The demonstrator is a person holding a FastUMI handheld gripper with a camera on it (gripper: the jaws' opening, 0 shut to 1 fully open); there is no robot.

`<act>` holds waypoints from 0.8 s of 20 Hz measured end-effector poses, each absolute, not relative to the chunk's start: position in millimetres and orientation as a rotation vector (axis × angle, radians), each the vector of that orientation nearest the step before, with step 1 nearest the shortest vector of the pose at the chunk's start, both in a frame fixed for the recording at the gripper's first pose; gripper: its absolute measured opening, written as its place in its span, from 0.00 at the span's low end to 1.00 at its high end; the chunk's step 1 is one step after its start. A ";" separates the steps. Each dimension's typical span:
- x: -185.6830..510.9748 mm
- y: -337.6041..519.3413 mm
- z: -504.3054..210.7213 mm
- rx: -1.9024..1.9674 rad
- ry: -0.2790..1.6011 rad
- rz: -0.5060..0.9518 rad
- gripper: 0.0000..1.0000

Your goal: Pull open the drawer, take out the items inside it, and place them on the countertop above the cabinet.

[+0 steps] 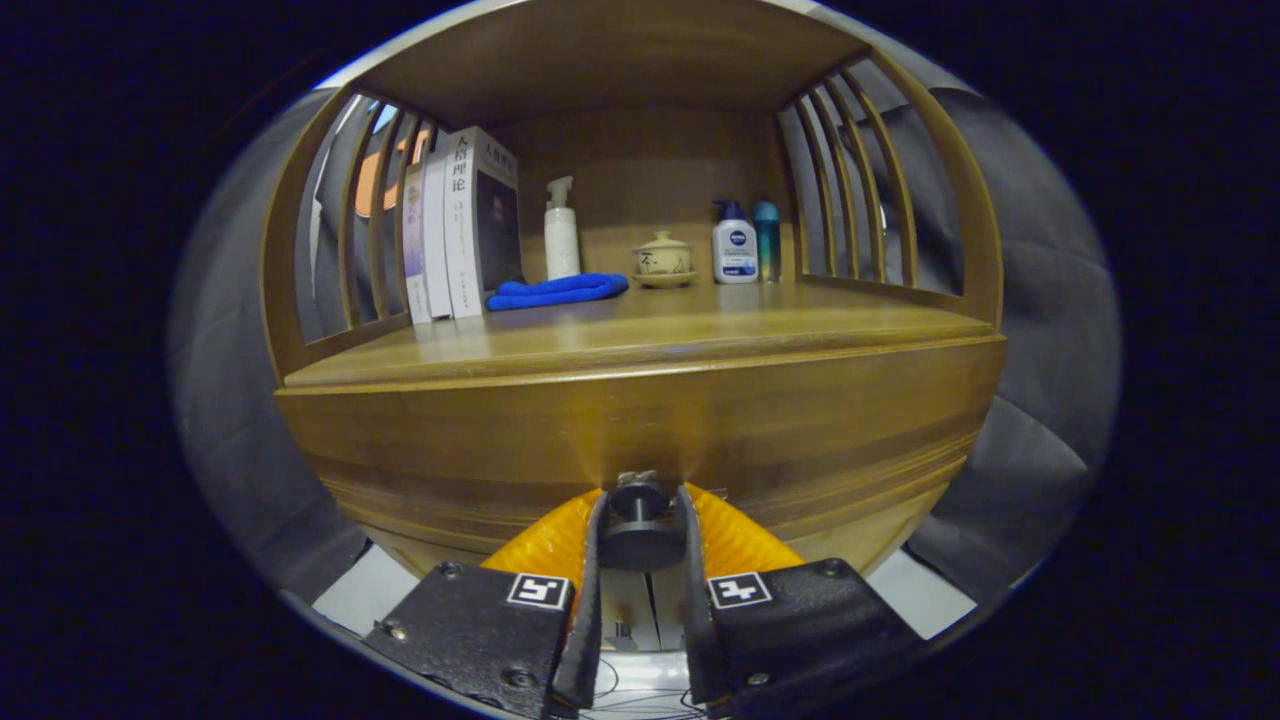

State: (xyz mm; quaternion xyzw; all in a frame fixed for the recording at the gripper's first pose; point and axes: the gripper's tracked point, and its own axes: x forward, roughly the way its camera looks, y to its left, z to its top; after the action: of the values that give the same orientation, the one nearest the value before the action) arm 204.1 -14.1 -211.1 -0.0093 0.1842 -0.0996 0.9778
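A wooden cabinet fills the view, its drawer front (640, 420) right ahead of me and closed. A dark round knob (640, 500) sticks out of the drawer front, low at its middle. My gripper (640, 505) is shut on this knob, one finger pressing each side of it. Above the drawer lies the wooden countertop (700, 335), beneath a shelf roof. The drawer's inside is hidden.
On the countertop stand several books (460, 225) at the left, a folded blue cloth (557, 291), a white spray bottle (561, 232), a small lidded ceramic cup (663, 258), a white pump bottle (734, 245) and a teal bottle (767, 240). Slatted wooden side rails (850, 190) enclose the countertop.
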 end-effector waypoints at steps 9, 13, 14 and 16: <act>148.1 -7.5 -211.2 -0.029 0.372 -0.189 0.37; 118.8 -4.3 -211.0 -0.049 0.367 -0.180 0.37; 111.2 -3.7 -211.7 -0.048 0.368 -0.178 0.36; 95.8 -2.1 -213.0 -0.043 0.377 -0.171 0.36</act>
State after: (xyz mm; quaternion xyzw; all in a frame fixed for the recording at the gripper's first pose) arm 95.8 -2.1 -213.0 -0.0213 0.1869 -0.0850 0.9785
